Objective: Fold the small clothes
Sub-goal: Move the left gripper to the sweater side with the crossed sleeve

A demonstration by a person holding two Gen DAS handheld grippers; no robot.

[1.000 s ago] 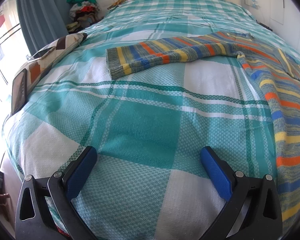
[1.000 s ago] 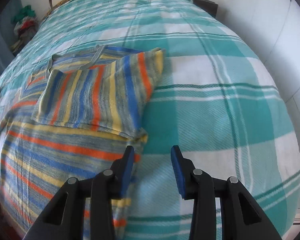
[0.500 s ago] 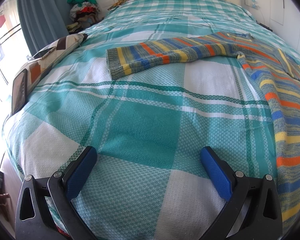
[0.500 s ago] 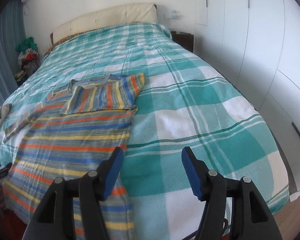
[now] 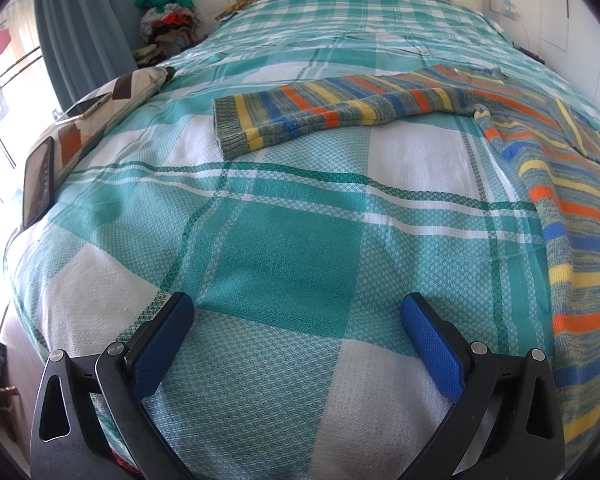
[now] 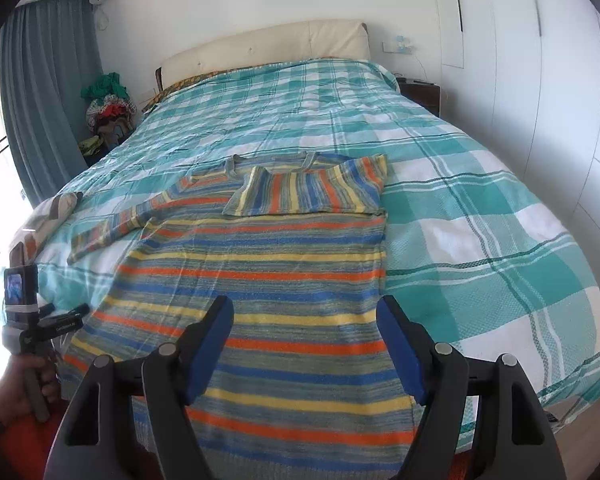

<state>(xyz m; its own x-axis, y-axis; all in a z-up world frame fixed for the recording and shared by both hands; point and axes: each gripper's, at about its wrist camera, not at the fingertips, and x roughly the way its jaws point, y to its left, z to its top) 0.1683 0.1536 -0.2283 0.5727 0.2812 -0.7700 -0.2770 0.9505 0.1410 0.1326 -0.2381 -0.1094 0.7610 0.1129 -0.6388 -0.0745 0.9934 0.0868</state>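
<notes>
A striped knit sweater [image 6: 260, 280] in blue, yellow and orange lies flat on the teal plaid bed [image 6: 480, 208]. Its right sleeve [image 6: 308, 192] is folded across the chest. The left sleeve [image 5: 320, 108] stretches out sideways over the bedspread [image 5: 280, 240]. My right gripper [image 6: 306, 308] hovers above the sweater's lower part, its jaws opening with nothing between them. Over bare bedspread to the left of the sweater body [image 5: 580, 208], my left gripper [image 5: 296, 308] stands wide open and empty. The right wrist view also shows the left gripper [image 6: 66, 314] in a hand at the bed's left edge.
A patterned pillow [image 5: 112, 96] with a phone [image 5: 84, 108] on it lies at the bed's left edge, and a dark screen [image 5: 38, 182] leans beside it. A heap of clothes [image 6: 108, 112] and a blue curtain [image 6: 48, 92] stand at the left. White wardrobe doors [image 6: 560, 80] line the right.
My right gripper has pulled back from the folded sleeve toward the foot of the bed, and its jaws have spread wider. The left gripper has not moved.
</notes>
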